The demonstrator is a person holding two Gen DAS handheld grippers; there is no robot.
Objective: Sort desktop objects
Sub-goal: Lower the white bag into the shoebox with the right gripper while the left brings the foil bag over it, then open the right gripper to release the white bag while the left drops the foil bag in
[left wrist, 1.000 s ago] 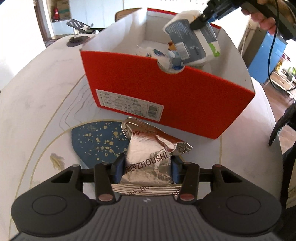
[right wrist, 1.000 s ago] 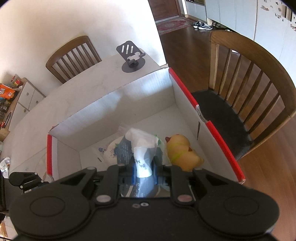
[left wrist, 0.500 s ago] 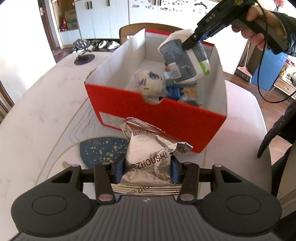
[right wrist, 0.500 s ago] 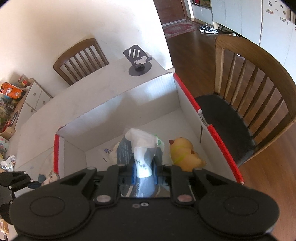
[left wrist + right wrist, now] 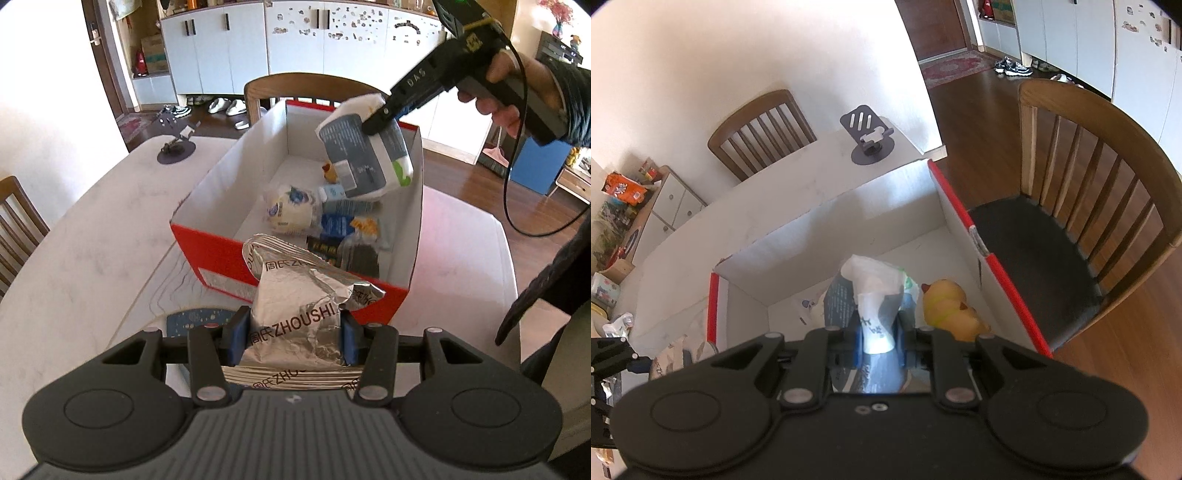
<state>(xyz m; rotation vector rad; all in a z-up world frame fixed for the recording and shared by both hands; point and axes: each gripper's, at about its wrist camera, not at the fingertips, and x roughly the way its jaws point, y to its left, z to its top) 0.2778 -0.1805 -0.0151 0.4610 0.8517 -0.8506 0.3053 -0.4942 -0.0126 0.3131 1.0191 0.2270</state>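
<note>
Left gripper [image 5: 295, 334], jaws clamped on the foil packet [image 5: 299, 295], has risen toward the red box [image 5: 295, 273] at 12 o'clock; right gripper [image 5: 878, 332], jaws pinching the tissue pack [image 5: 871, 291], hovers over it, both ready to drop.

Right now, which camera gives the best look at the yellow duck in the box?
The right wrist view. There the duck lies in plain sight on the floor of the box, just right of the tissue pack. In the left wrist view only its head peeks out behind that pack.
</note>
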